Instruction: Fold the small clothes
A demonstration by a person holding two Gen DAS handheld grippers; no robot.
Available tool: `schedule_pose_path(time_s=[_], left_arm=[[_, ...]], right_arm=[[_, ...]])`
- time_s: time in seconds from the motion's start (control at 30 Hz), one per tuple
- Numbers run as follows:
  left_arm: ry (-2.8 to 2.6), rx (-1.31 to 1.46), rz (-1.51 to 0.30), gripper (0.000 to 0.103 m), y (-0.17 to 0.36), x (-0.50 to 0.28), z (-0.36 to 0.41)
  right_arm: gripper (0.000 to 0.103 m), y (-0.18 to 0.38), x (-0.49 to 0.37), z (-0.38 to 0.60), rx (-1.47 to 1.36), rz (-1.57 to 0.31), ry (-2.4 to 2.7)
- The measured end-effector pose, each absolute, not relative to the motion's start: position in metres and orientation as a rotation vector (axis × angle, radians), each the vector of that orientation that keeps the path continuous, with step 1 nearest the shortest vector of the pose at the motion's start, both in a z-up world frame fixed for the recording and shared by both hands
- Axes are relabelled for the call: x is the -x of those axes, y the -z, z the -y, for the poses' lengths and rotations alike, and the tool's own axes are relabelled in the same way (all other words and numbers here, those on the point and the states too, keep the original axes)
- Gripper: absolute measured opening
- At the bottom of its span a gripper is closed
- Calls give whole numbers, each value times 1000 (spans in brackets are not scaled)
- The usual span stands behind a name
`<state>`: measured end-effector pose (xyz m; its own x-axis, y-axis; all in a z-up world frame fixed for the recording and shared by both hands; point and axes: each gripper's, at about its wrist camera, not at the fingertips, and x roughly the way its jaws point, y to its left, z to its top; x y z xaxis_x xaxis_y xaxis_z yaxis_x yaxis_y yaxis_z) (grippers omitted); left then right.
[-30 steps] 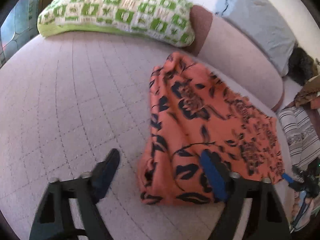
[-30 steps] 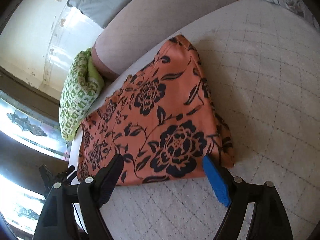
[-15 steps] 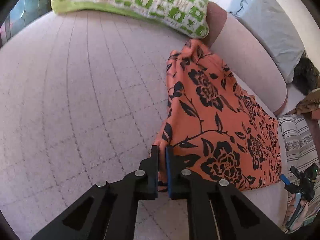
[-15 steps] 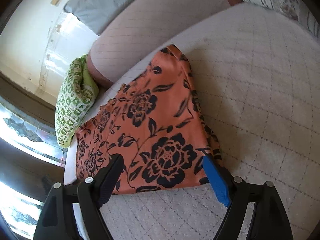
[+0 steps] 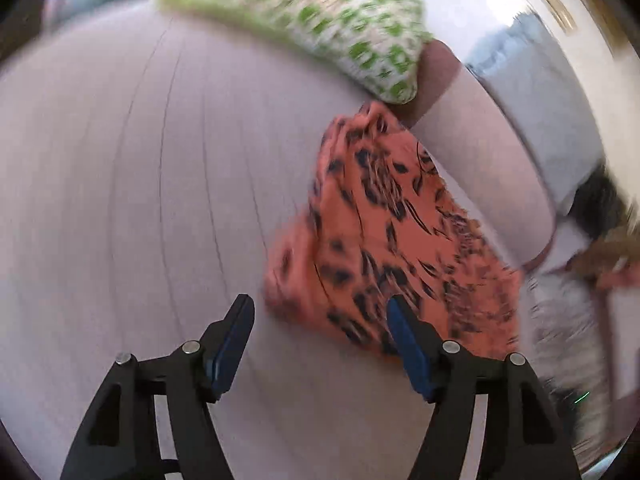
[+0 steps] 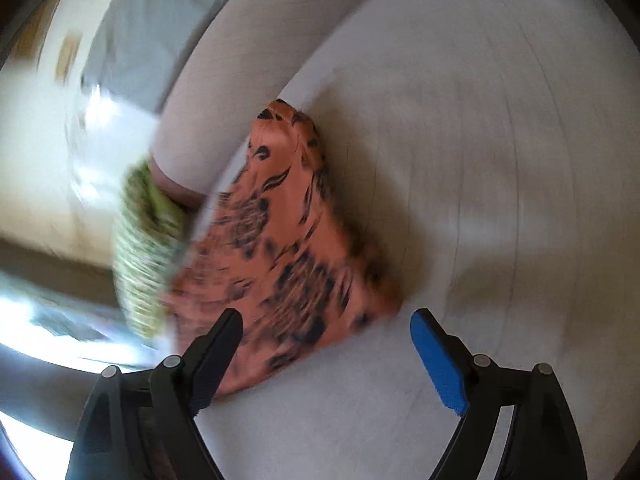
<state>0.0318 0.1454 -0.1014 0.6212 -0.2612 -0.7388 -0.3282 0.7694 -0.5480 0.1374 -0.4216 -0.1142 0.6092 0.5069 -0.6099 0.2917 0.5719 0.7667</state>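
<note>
Cloth lies between both tongs and the bolster: the orange flowered garment (image 5: pixel 392 248) rests folded on the pale quilted bed cover (image 5: pixel 140 200), its far narrow end near the long bolster (image 5: pixel 492 168) and the green patterned pillow (image 5: pixel 320 16). Its long axis runs away from the tongs toward that bolster. The left gripper (image 5: pixel 320 340) has its jaws apart, having just opened, with the garment's near corner ahead of them and nothing pinched. The right gripper (image 6: pixel 326 344) also stands wide apart, empty, the garment's near edge (image 6: pixel 288 280) just ahead of its dark finger. Both seem about equally near; blur hides finer contact.
</note>
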Motion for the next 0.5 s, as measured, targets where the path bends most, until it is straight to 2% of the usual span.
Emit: schedule_pose_path(time_s=[0.1, 0.27, 0.33, 0.37, 0.4, 0.43, 0.5], left_arm=[[-36, 738, -933, 70, 114, -36, -120], [-128, 772, -878, 78, 121, -57, -115], [-152, 815, -877, 77, 123, -61, -121], [-169, 809, -888, 53, 123, -65, -123], [-195, 791, -910, 22, 126, -71, -125], [-182, 824, -955, 9, 134, -78, -131], [-169, 872, -974, 9, 135, -80, -138]], right_arm=[[88, 126, -139, 402, -1085, -953, -211], [88, 139, -159, 391, -1209, -875, -96], [82, 138, -164, 393, -1235, -833, -54], [63, 141, -168, 391, -1230, -857, -30], [36, 144, -173, 389, -1213, -888, -11], [23, 148, -177, 388, -1194, -912, 17], [15, 153, -181, 387, -1171, -934, 19]])
